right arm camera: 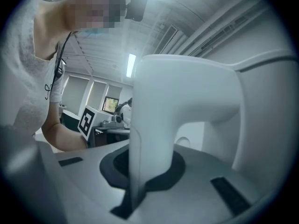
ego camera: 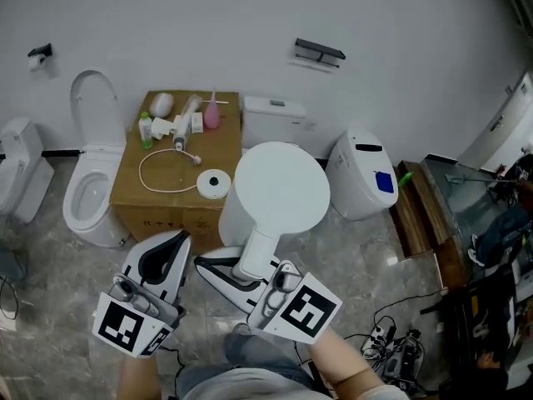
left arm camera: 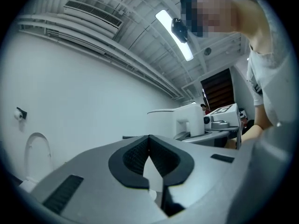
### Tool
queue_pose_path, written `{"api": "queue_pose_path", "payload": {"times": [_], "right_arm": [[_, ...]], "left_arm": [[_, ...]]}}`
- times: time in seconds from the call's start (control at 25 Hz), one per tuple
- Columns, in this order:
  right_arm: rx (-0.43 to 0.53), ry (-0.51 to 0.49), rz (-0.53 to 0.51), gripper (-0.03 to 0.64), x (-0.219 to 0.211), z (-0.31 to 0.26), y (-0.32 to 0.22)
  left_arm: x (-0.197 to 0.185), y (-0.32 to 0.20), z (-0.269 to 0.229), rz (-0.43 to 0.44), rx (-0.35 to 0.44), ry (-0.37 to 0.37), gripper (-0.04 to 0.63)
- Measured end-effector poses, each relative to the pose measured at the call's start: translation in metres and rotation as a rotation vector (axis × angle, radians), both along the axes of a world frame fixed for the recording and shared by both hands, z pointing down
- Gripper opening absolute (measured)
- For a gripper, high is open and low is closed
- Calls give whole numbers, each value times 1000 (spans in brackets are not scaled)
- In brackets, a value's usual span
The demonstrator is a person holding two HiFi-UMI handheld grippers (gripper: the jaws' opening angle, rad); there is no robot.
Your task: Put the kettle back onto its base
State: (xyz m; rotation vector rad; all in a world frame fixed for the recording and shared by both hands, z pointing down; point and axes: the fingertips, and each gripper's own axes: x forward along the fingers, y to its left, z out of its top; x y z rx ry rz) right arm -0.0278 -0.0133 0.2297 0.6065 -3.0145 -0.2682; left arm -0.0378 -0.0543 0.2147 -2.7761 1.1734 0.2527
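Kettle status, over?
Right tongs shut on kettle handle. Left tongs shut, empty. Kettle in the air, not yet on base, which sits on box. Bottles at box's back, clear of base.

One kettle (ego camera: 279,192), one base (ego camera: 214,183), one box (ego camera: 158,205)

You face a plain white wall (ego camera: 250,15) carrying a black bracket (ego camera: 318,51) and a small paper holder (ego camera: 39,54); under you lies a grey marbled floor (ego camera: 366,257); along the wall stand an open-lidded toilet (ego camera: 92,182), a cardboard box (ego camera: 158,215) and a closed toilet (ego camera: 362,173); cables (ego camera: 391,344) tangle at your right; overhead a tube light (left arm camera: 175,34) glows, and a slatted vent (left arm camera: 93,13) sits in the ceiling.
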Motion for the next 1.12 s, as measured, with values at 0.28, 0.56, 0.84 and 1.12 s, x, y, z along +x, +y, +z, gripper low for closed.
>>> {"api": "queue_pose_path", "payload": {"times": [0.28, 0.56, 0.84, 1.12], "right_arm": [[15, 16, -70, 6, 24, 15, -51], [-31, -3, -75, 6, 18, 47, -100], [-49, 11, -56, 6, -2, 99, -165], [-41, 18, -70, 6, -28, 163, -227]], "left_arm": [[15, -36, 8, -107, 16, -13, 2], [6, -72, 32, -137, -32, 10, 2], [-13, -128, 69, -137, -44, 3, 2], [-27, -179, 114, -131, -13, -10, 2]]}}
